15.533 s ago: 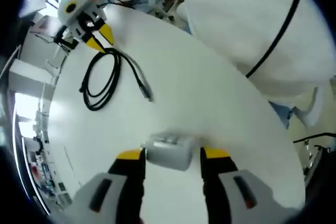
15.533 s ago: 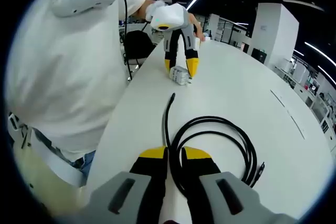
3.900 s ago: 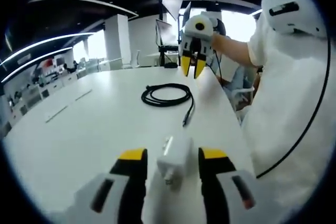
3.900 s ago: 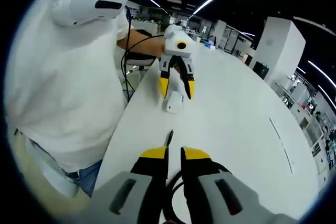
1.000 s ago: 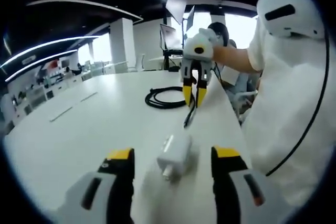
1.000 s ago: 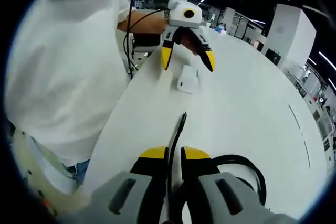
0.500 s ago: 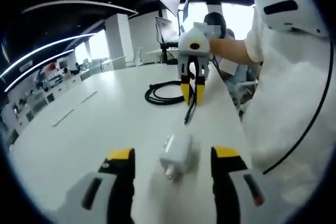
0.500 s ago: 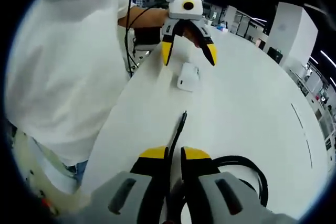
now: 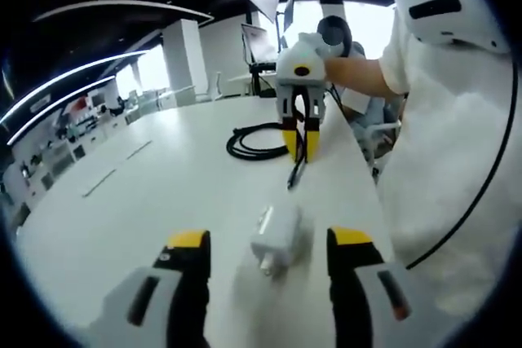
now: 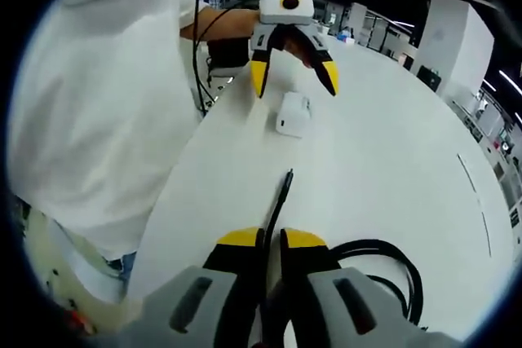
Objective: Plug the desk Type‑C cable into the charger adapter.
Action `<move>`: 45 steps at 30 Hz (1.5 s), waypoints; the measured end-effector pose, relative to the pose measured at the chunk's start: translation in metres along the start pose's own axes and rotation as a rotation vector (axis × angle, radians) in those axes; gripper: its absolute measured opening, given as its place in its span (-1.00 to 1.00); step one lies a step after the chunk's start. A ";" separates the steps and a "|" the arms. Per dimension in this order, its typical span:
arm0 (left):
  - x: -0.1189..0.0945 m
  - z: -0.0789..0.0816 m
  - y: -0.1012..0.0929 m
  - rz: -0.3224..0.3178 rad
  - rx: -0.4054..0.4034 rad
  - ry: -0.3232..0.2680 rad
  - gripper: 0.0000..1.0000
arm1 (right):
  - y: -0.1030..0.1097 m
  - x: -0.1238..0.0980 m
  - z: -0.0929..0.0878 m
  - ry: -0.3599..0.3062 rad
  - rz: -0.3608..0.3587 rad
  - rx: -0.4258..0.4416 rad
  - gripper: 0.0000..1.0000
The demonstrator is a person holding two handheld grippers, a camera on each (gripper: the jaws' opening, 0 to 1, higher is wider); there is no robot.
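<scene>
A white charger adapter (image 9: 276,238) lies on the white desk (image 9: 163,193) between the open jaws of my left gripper (image 9: 265,242), touching neither jaw. In the right gripper view the adapter (image 10: 293,113) rests just under the left gripper (image 10: 292,75), whose yellow tips stand apart. My right gripper (image 10: 270,242) is shut on the black Type-C cable (image 10: 276,205), whose plug end points toward the adapter. In the left gripper view the right gripper (image 9: 299,140) holds the cable end (image 9: 294,175) above the desk, with the coil (image 9: 254,143) behind it.
A person in a white shirt (image 10: 98,112) stands at the desk edge, also seen as a white shirt (image 9: 453,160) in the left gripper view. The remaining coil (image 10: 383,270) lies beside my right gripper. Office pillars and monitors (image 9: 261,46) stand far behind.
Over the last second the right gripper holding the cable end has stayed close in front of the adapter; the left jaws remain wide. Both views shifted slightly.
</scene>
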State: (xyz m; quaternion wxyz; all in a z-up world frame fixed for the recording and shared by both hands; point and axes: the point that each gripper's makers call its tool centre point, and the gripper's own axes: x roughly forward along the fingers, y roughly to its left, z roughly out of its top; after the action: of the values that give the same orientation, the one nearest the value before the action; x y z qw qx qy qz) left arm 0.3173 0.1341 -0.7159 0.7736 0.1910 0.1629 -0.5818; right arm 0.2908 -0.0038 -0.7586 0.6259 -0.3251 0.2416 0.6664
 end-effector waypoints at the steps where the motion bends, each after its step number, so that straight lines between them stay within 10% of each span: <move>1: 0.000 0.000 0.000 0.000 0.001 0.001 0.14 | 0.000 0.000 0.000 0.000 0.000 0.000 -0.86; 45: 0.002 -0.001 -0.004 -0.025 0.060 0.050 -0.18 | 0.005 0.000 0.017 -0.060 0.002 0.025 -0.97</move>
State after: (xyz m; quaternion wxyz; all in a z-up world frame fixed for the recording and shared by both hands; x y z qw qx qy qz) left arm 0.3135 0.1322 -0.7185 0.7561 0.2263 0.1670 -0.5909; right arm 0.2836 0.0078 -0.7478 0.6361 -0.2968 0.2314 0.6736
